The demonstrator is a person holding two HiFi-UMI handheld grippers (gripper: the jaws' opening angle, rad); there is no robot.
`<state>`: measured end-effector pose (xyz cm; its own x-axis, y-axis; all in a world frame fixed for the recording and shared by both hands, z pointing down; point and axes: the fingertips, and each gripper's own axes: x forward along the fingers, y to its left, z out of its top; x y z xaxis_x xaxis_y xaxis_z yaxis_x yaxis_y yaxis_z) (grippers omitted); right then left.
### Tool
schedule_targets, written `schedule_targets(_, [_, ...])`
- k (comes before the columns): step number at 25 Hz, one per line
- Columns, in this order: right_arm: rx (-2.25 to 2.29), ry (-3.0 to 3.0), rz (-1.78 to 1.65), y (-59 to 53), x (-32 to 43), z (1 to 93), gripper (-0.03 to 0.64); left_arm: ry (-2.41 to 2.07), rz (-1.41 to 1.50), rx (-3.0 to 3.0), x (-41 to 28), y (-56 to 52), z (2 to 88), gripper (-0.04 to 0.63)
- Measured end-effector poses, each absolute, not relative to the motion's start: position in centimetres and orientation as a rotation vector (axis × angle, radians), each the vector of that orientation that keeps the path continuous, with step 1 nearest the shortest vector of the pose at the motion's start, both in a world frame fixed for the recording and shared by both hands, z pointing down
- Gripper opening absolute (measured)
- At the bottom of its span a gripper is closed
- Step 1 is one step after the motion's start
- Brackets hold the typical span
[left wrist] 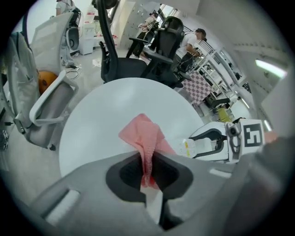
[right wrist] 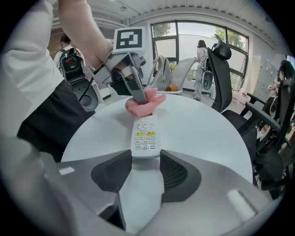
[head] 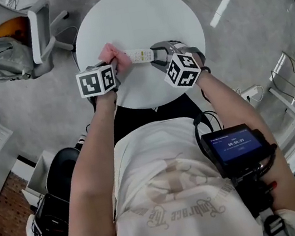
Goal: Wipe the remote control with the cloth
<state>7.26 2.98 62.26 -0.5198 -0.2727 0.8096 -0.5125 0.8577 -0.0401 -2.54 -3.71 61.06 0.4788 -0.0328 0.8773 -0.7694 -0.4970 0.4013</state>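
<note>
Left gripper [left wrist: 148, 162]: closed on the pink cloth [left wrist: 144, 133]. I see a fold of it pinched between the jaws, with the rest bunched out ahead of them.
Right gripper [right wrist: 145, 159]: clamped on the near end of the white remote control [right wrist: 145, 134], one jaw against each long side.
Remote control: lies flat on the round white counter [head: 135, 15] with its buttons facing up. In the head view I find it in the half nearer the person, running sideways between the two grippers.
Cloth: rests on the counter and touches the end of the remote control farthest from the right gripper. In the right gripper view I see it covering that tip.
Grippers together: both tilt downward and face each other along the remote control, near one another but apart.
Surroundings: a grey office chair [head: 36, 29] stands on the floor [head: 245, 29] beside the counter, at the upper left of the head view.
Person: a small lit screen [head: 236, 147] sits at the waist, on the right side. I cannot read its text.
</note>
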Motion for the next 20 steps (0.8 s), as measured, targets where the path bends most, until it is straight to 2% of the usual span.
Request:
schedule_targets(8, [0.522,-2.089,0.366,2.0,6.6,62.2,0.212,-0.814,1.014,1.783,-8.8,-5.5,61.3,0.020])
schedule_targets(13, [0.495,-2.044,0.335,0.4,6.1,60.9,0.263,-0.866,0.881,1.759,-9.5,-4.6,60.2,0.020])
schedule_targets(20, [0.377,-1.821,0.399,-0.3,4.1,63.4,0.299,-0.887,0.725,1.746,-11.3,-4.2,58.9,0.020])
